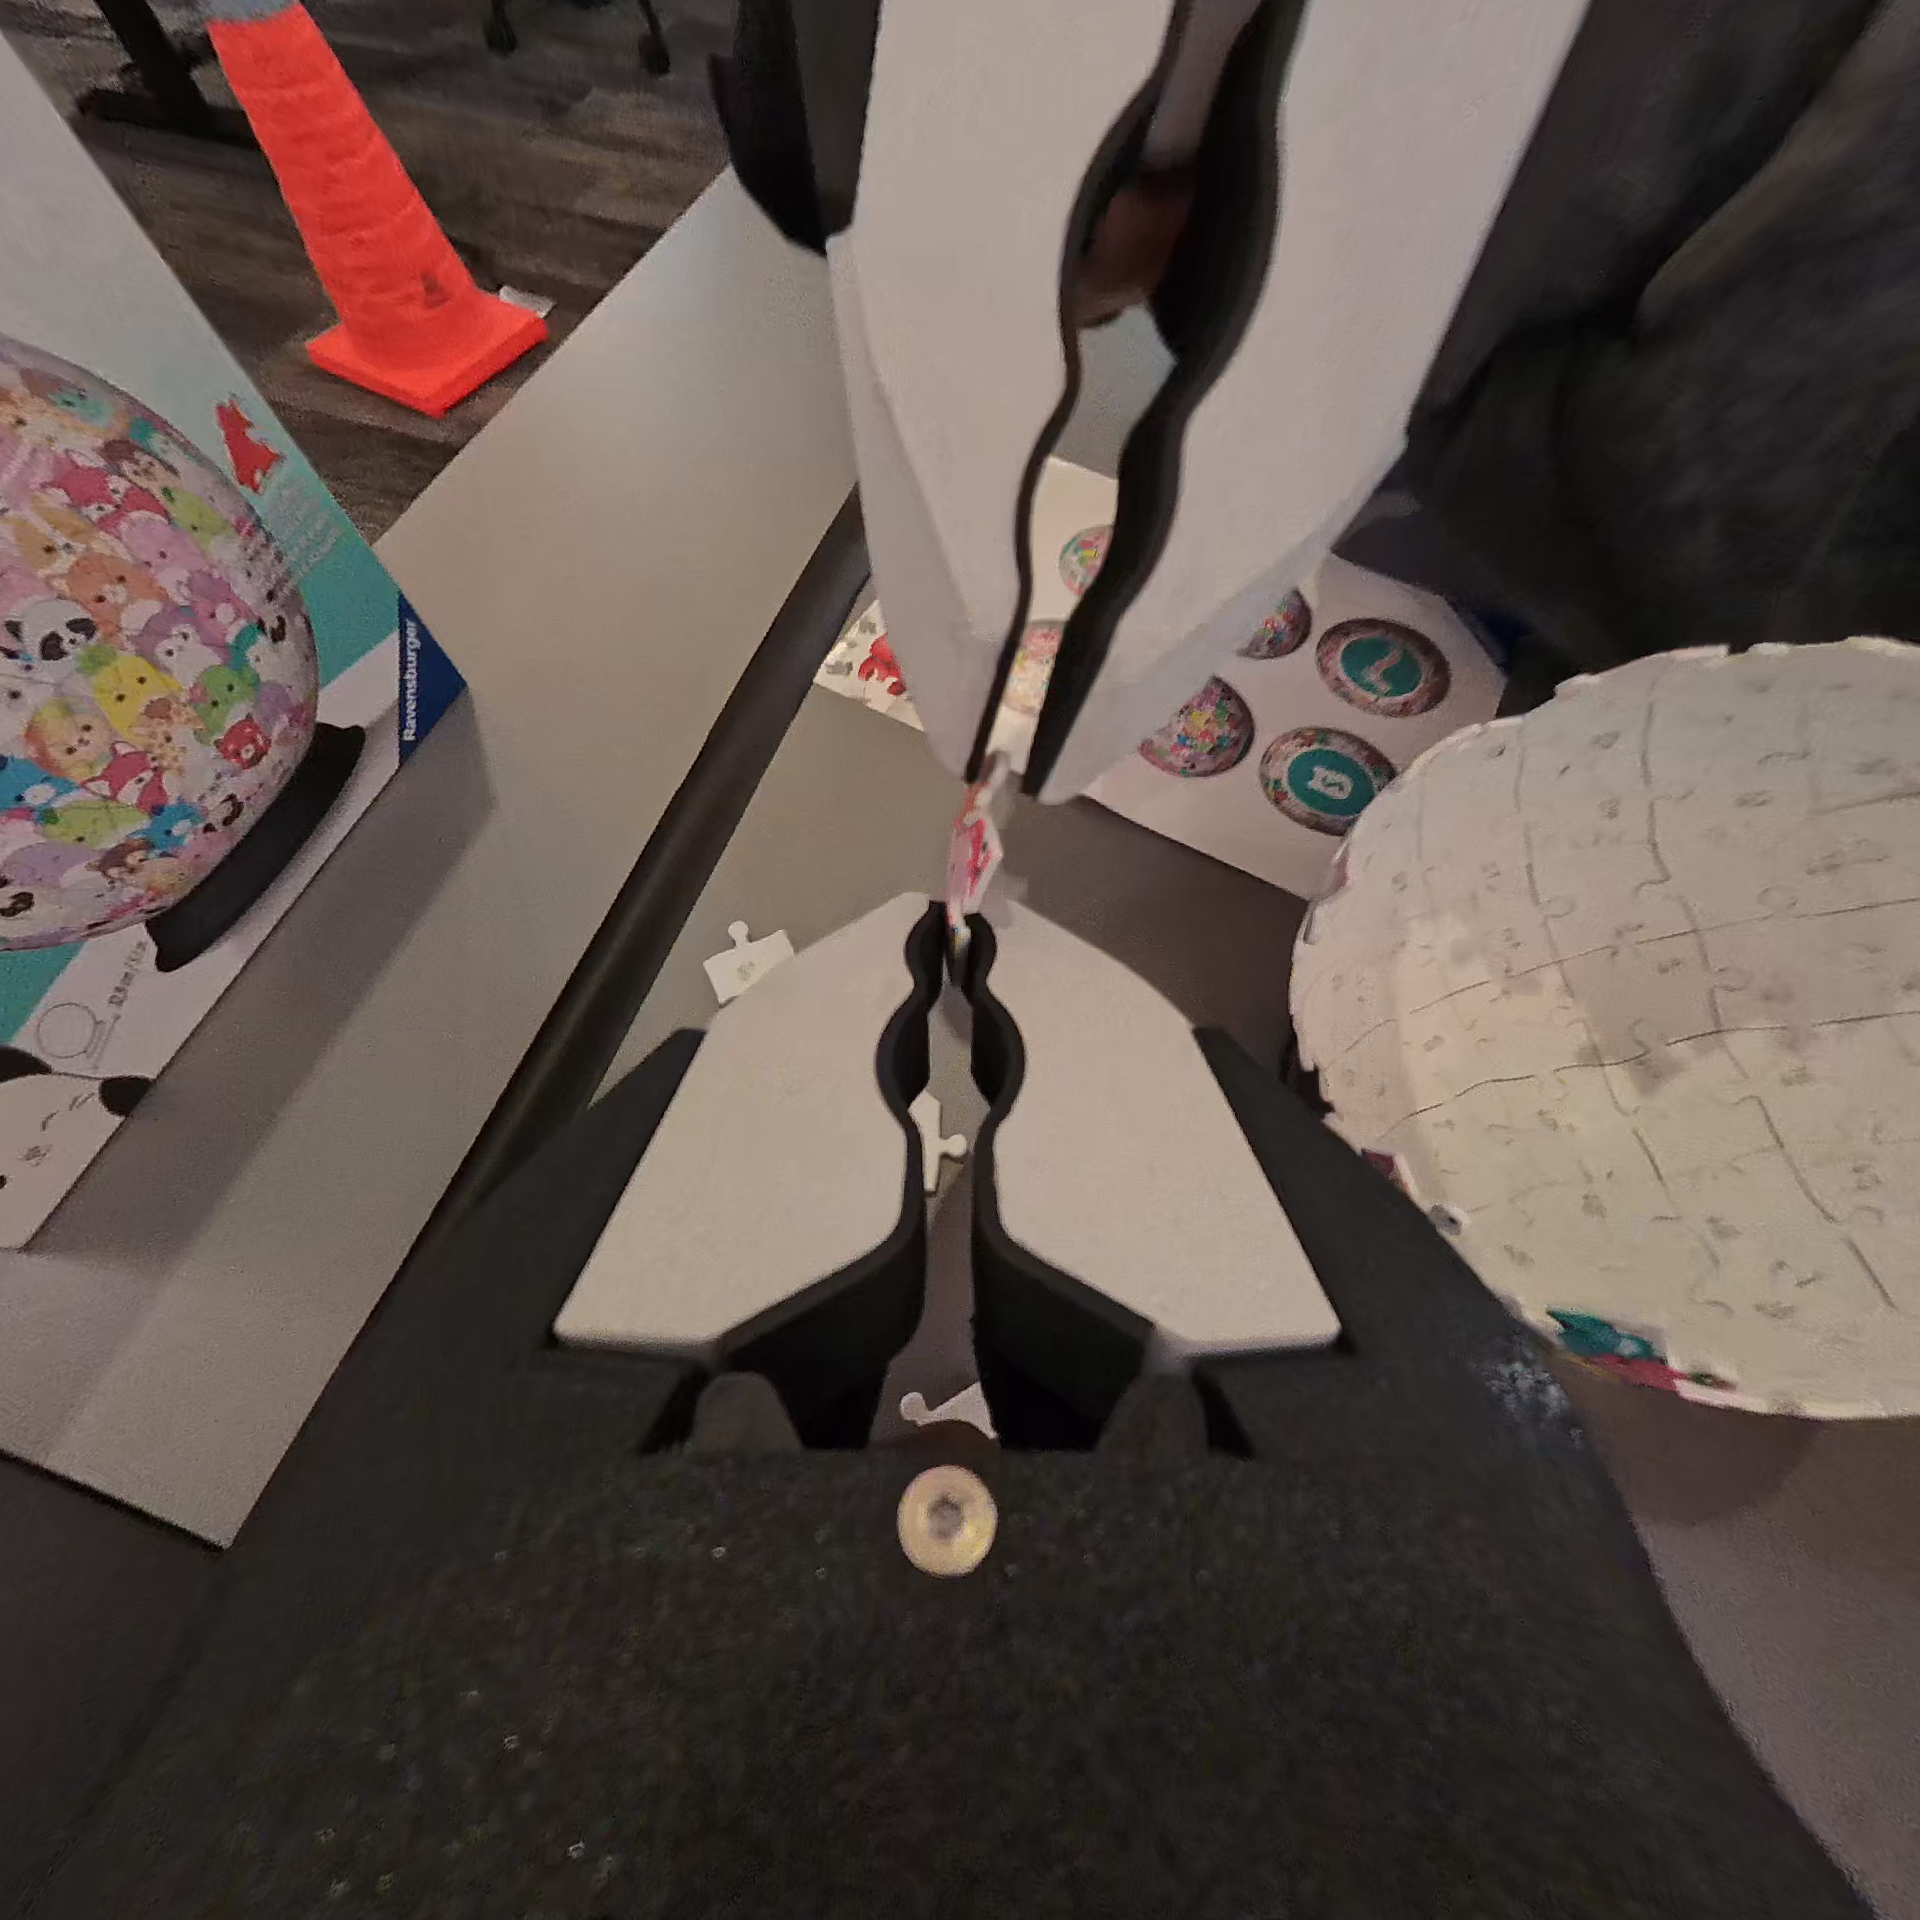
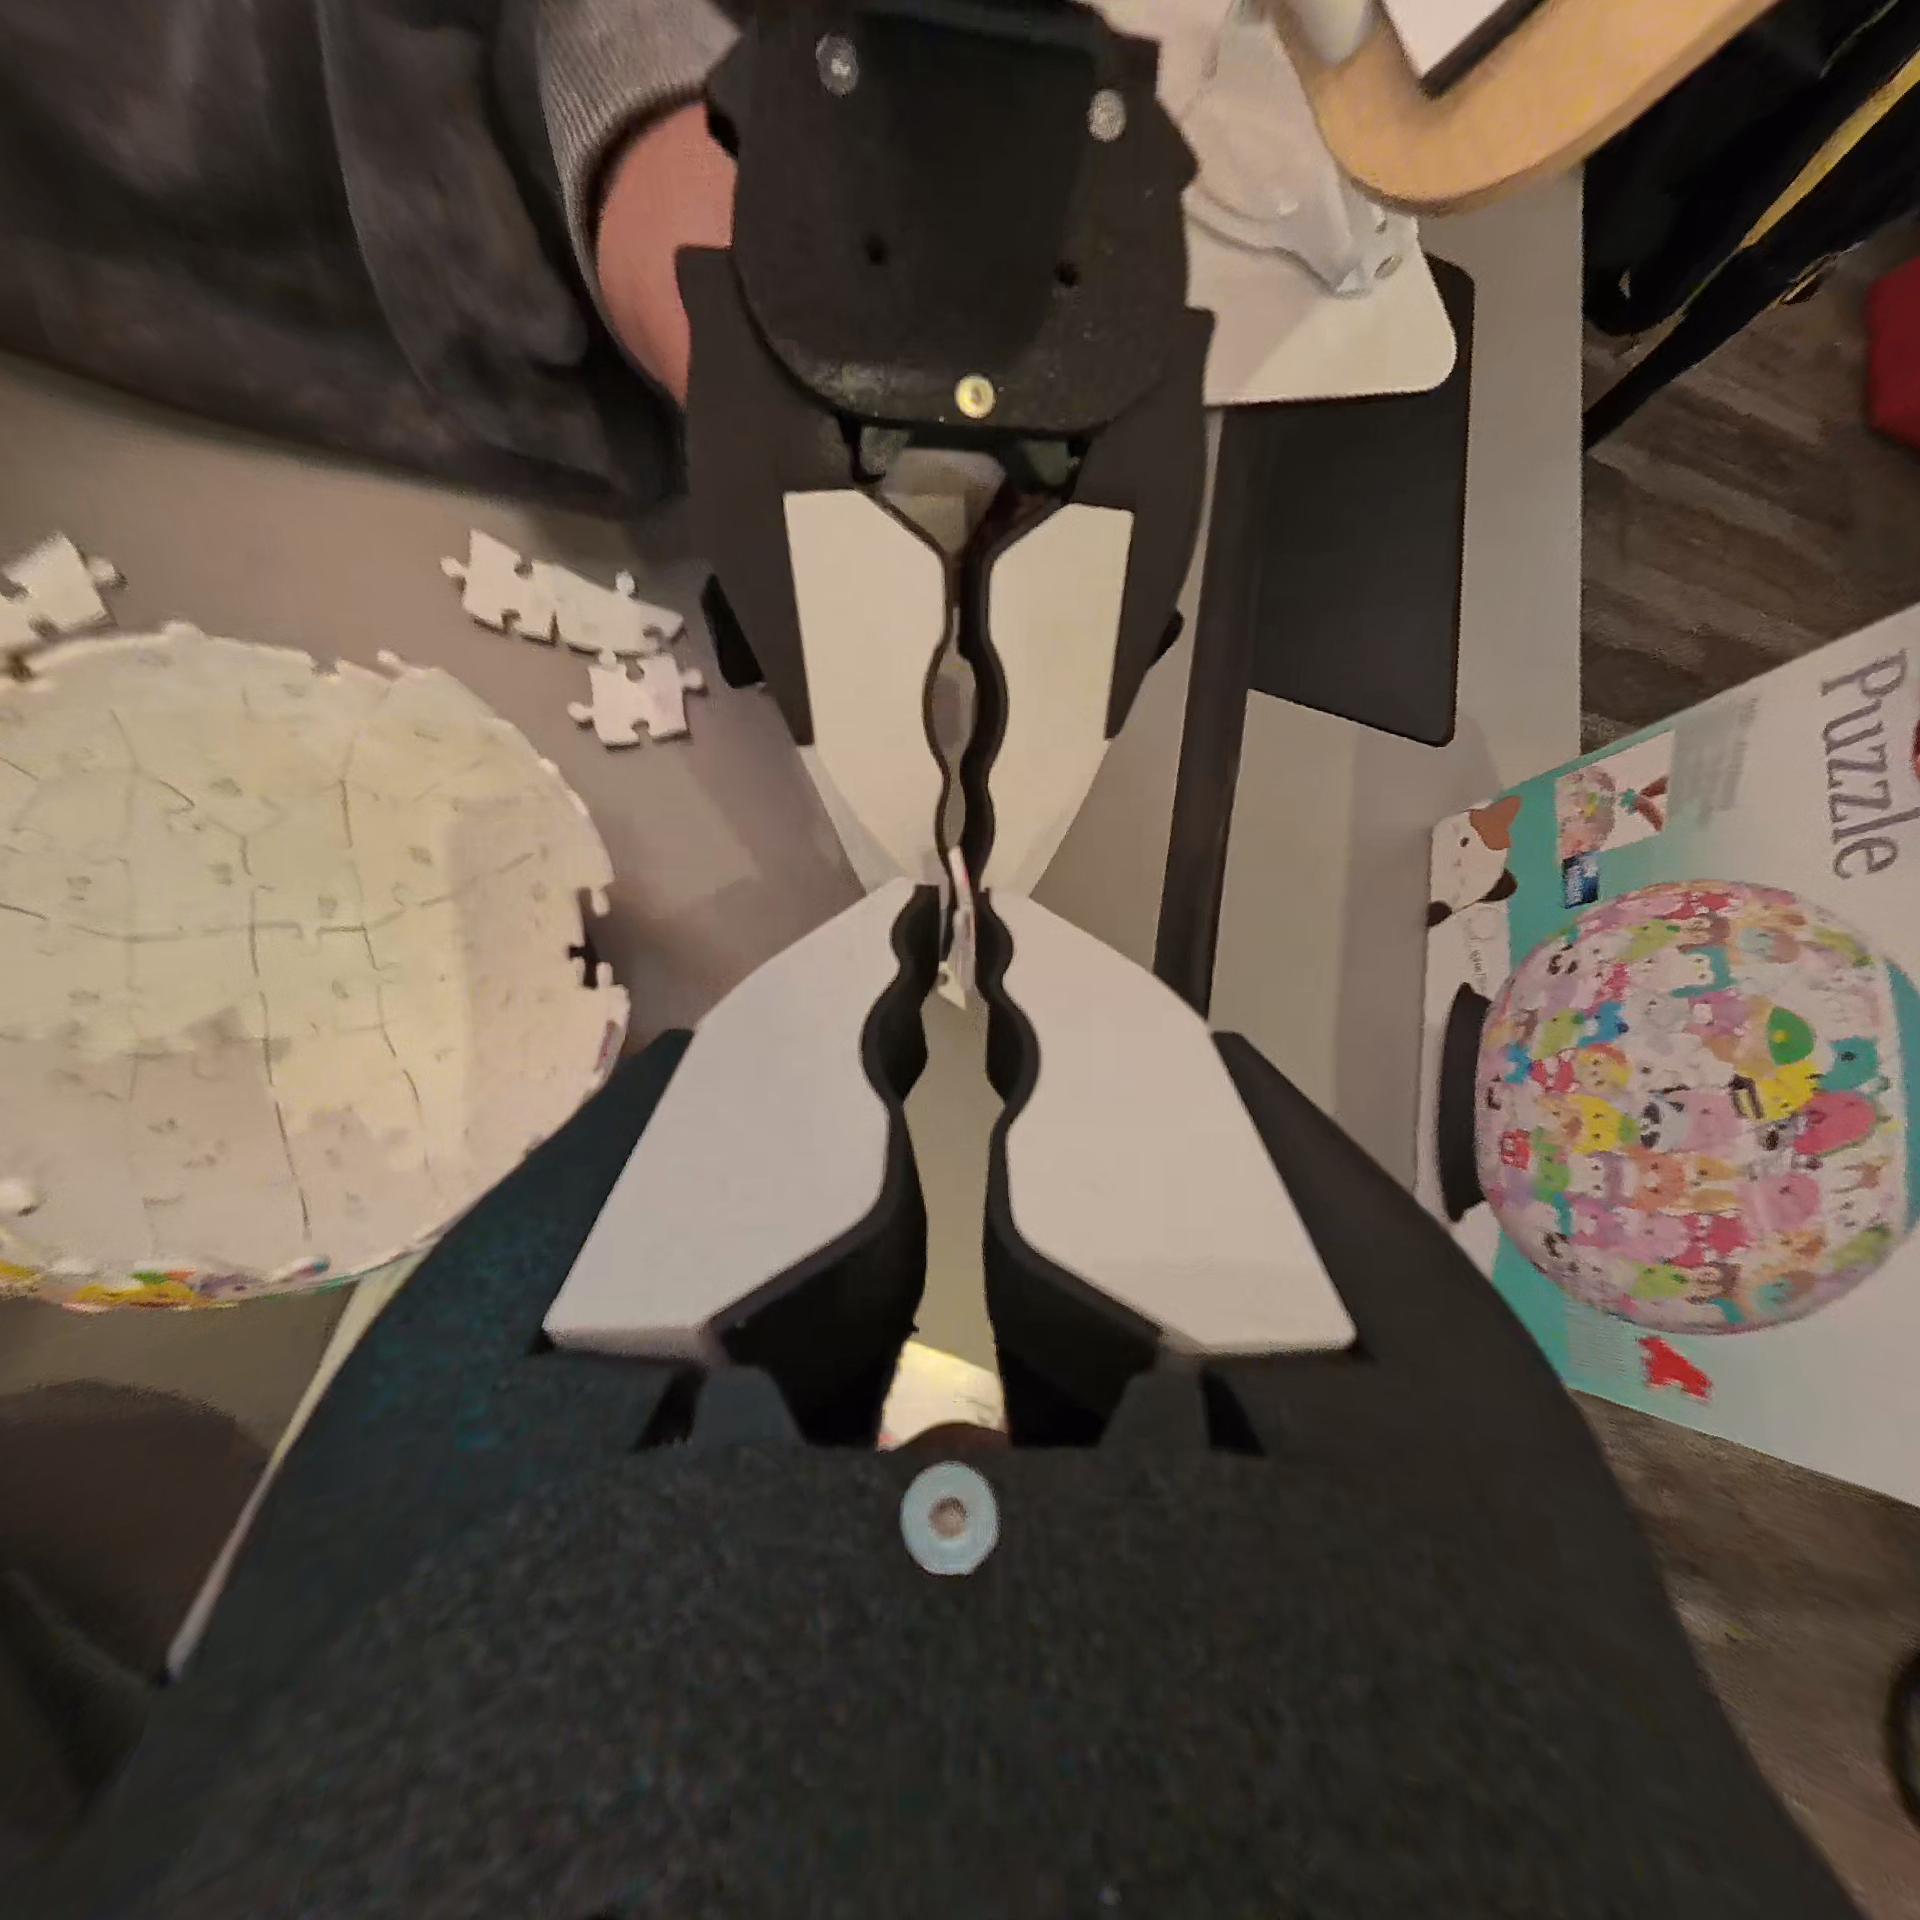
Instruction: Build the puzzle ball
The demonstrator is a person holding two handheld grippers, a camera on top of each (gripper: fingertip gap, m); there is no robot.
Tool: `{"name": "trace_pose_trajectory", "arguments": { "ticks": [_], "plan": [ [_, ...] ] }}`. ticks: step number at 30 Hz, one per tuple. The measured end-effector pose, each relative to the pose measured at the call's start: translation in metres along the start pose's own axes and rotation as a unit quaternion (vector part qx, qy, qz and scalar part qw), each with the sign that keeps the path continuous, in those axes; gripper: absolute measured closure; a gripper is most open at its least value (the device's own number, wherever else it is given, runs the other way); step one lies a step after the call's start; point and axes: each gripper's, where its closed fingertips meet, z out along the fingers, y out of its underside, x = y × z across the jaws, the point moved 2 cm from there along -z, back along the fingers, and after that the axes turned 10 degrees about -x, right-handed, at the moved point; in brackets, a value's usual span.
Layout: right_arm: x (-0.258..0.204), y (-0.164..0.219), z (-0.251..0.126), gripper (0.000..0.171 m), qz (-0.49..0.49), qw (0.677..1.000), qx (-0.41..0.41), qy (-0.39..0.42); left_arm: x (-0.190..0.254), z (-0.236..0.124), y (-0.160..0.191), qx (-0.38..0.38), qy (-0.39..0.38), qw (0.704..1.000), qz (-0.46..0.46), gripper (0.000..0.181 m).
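Note:
A small colourful puzzle piece (image 1: pixel 975 847) hangs edge-on between the two grippers, which meet tip to tip above the table. My left gripper (image 1: pixel 951 930) is shut on its near end. My right gripper (image 1: pixel 1000 777) comes down from above and is shut on its far end. In the right wrist view the piece (image 2: pixel 962 940) sits between my right gripper's (image 2: pixel 951 914) tips, with the left gripper (image 2: pixel 961 854) facing it. The half-built puzzle ball (image 1: pixel 1621 1039), white inside up, lies to the right; in the right wrist view it (image 2: pixel 260 956) lies left.
The puzzle box (image 1: pixel 156 675) stands left; it also shows in the right wrist view (image 2: pixel 1683 1091). Loose white pieces (image 2: pixel 561 608) lie near the half ball, one (image 1: pixel 743 961) under the grippers. An instruction sheet (image 1: pixel 1299 707), an orange cone (image 1: pixel 364 208) and a person's sleeve (image 2: pixel 260 208) are around. Less than 4 cm separates the two grippers' tips. The half-built puzzle ball (image 1: pixel 1621 1039) lies around 15 cm away from my left fingertips. My right wrist view (image 2: pixel 239 1054) looks at it from another angle.

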Motion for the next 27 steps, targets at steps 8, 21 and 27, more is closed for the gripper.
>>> {"name": "trace_pose_trajectory", "arguments": {
  "ticks": [8,21,27],
  "plan": [
    [-0.01,0.005,0.008,0.164,-0.048,0.992,-0.108,0.039,0.008,0.006,0.0,-0.019,-0.008,1.0,0.013,0.179],
    [-0.015,0.005,0.006,0.169,-0.087,0.976,-0.183,0.08,0.011,0.011,0.002,-0.037,-0.015,0.999,0.027,0.179],
    [-0.017,0.003,0.003,0.169,-0.099,0.97,-0.203,0.085,0.014,0.009,0.0,-0.022,-0.01,0.999,0.033,0.179]
  ]
}}
